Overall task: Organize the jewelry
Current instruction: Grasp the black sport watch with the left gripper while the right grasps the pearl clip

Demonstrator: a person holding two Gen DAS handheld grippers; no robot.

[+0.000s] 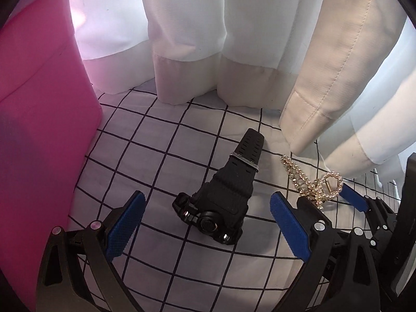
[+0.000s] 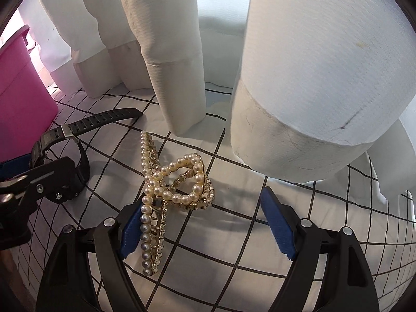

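Note:
A black digital watch [image 1: 221,195] lies on the white grid-patterned cloth [image 1: 161,161], its case between the fingers of my open left gripper [image 1: 205,208]. A gold hair claw set with pearls [image 2: 171,184] lies to its right; it also shows in the left wrist view [image 1: 312,179]. My right gripper [image 2: 200,215] is open around the claw, with the left blue pad [image 2: 131,234] close against the claw's pearl row. The watch [image 2: 65,140] and the left gripper's finger [image 2: 52,179] show at the left of the right wrist view.
A pink plastic bin [image 1: 39,130] stands at the left; it also shows in the right wrist view [image 2: 20,83]. White and cream curtains [image 1: 234,39] hang down to the cloth right behind the jewelry, with thick folds [image 2: 312,91] close ahead of the right gripper.

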